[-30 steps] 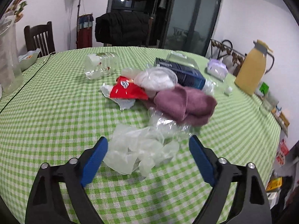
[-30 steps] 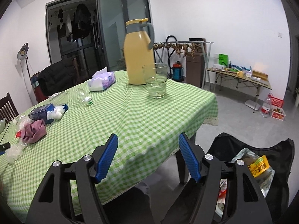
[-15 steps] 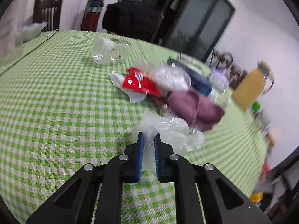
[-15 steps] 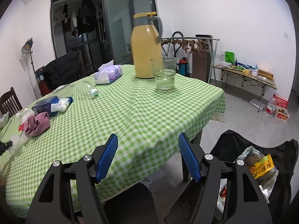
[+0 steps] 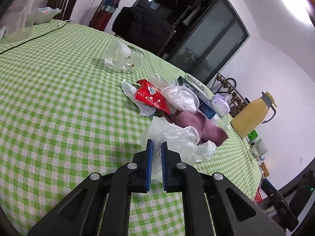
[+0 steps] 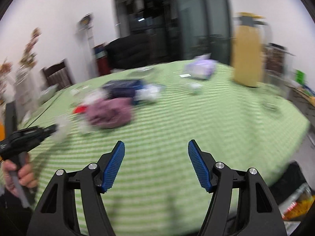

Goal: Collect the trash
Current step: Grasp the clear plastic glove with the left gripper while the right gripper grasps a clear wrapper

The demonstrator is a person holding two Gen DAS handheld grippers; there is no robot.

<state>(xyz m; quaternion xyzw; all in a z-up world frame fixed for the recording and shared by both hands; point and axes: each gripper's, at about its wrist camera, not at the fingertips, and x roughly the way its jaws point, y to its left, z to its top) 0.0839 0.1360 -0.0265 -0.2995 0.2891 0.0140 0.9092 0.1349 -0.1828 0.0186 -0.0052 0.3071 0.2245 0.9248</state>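
The crumpled plastic bag (image 5: 177,137) lies on the bench just in front of the purple cloth (image 5: 198,123), and my left gripper (image 5: 156,151) has its jaws pinched narrow on the bag's near edge. My right gripper (image 6: 155,157), jaws half-wide and empty after just closing a little, hangs well apart over bare green cloth. The bag trails away toward the cloth, so I judge the left does the lifting.

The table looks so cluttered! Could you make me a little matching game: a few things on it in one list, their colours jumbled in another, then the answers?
Things:
1. snack wrapper
2. cloth
3. jug
4. box

Colours:
A. yellow
B. dark blue
C. red
D. purple

Pairs: 1-C, 2-D, 3-A, 4-B
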